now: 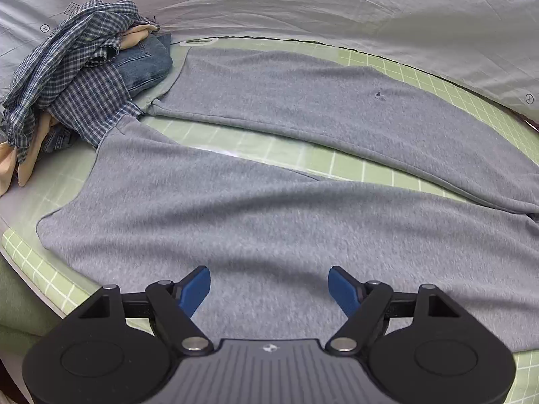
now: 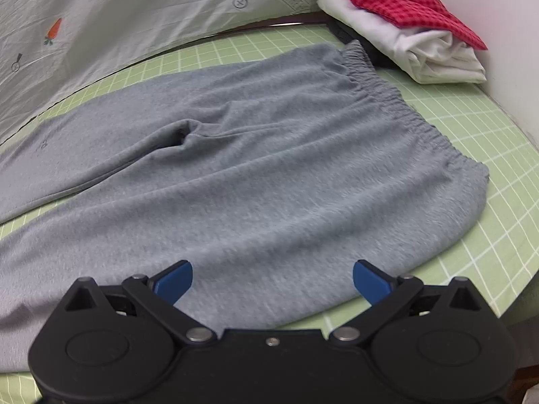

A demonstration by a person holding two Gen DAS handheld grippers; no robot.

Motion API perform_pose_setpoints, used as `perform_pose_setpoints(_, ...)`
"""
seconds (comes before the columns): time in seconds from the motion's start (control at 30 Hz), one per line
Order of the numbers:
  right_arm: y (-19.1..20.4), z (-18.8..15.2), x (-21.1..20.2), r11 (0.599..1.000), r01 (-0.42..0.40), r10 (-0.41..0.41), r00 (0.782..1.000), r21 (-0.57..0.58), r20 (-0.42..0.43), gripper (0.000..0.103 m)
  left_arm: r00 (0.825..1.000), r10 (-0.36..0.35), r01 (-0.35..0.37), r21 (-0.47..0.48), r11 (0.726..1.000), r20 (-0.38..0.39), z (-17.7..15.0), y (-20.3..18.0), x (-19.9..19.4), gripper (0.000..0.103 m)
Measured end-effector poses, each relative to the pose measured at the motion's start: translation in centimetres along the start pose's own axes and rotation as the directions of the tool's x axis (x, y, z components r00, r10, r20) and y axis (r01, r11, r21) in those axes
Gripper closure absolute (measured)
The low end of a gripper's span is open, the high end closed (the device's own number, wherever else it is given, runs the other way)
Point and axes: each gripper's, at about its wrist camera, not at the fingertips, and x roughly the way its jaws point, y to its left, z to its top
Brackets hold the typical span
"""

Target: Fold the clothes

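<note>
Two trouser legs (image 1: pixel 269 175) spread flat — hems partly under heaped clothes (image 1: pixel 77 70).

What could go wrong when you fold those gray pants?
The pants have one leg end lying against the messy clothes pile, so lifting that leg might drag the pile along. The waistband sits close to the folded stack and could bump it. Both hand-held grippers, left and right, are open, so nothing is gripped yet.
</note>
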Motion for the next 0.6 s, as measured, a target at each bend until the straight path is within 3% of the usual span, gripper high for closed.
perform_pose_setpoints(0.17,-5.7,-0.2,0.8,0.994,-0.013,0.018,0.999,0.109,-0.042,0.000,0.999,-0.013,0.011,-0.034,0.999,-0.034,-2.5,-2.5,-0.2,0.024)
perform_pose_setpoints(0.3,-9.1,-0.2,1.5,0.971,-0.077,0.090,0.995,0.228,-0.050,0.000,0.998,-0.029,0.026,-0.059,0.998,-0.049,-4.2,-4.1,-0.5,0.024)
perform_pose_setpoints(0.5,-10.7,0.5,2.0,0.950,-0.136,0.146,0.989,0.280,-0.017,0.002,0.998,-0.023,0.019,-0.083,0.996,-0.052,-5.7,-4.9,-1.1,0.024)
perform_pose_setpoints(0.6,-11.6,0.8,2.2,0.898,-0.232,0.241,0.970,0.375,0.024,0.015,0.998,-0.029,0.023,-0.116,0.993,-0.054,-5.9,-4.2,-1.2,0.024)
